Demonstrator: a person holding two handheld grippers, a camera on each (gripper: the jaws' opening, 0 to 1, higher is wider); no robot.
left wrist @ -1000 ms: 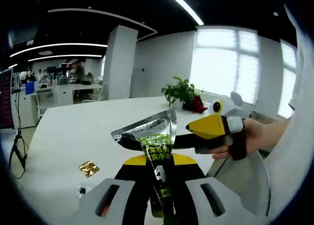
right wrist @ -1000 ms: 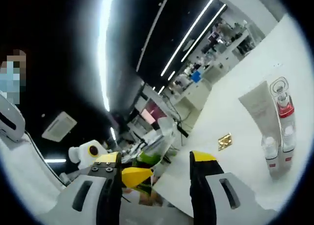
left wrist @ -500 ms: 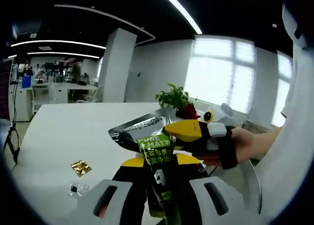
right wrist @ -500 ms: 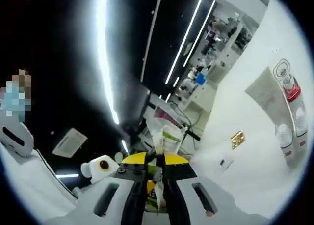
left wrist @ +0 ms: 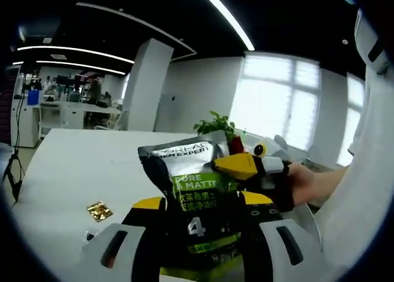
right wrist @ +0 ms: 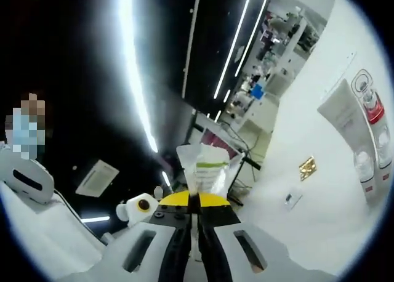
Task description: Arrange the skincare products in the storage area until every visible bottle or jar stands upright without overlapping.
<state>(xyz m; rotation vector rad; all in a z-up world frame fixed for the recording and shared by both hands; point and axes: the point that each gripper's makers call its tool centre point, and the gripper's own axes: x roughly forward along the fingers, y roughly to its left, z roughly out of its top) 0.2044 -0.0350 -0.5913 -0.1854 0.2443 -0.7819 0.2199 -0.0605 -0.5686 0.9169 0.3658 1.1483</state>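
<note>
Jaws of the left gripper (left wrist: 198, 223) stand wide, the green tube (left wrist: 196, 196) between them, pinched by the right gripper (right wrist: 192, 214), its jaws closed on it. Beyond, on the white table (right wrist: 320, 208), a gold sachet (right wrist: 307, 168) and upright bottles (right wrist: 369, 140)

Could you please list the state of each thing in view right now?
Left tool: open, jaws either side of the tube.
Right tool: shut on the tube.
Tube: held in the air, crimped end up.
White tube: standing on the table.
Red-capped bottle: upright beside it.
Gold packet: flat on the table.
</note>
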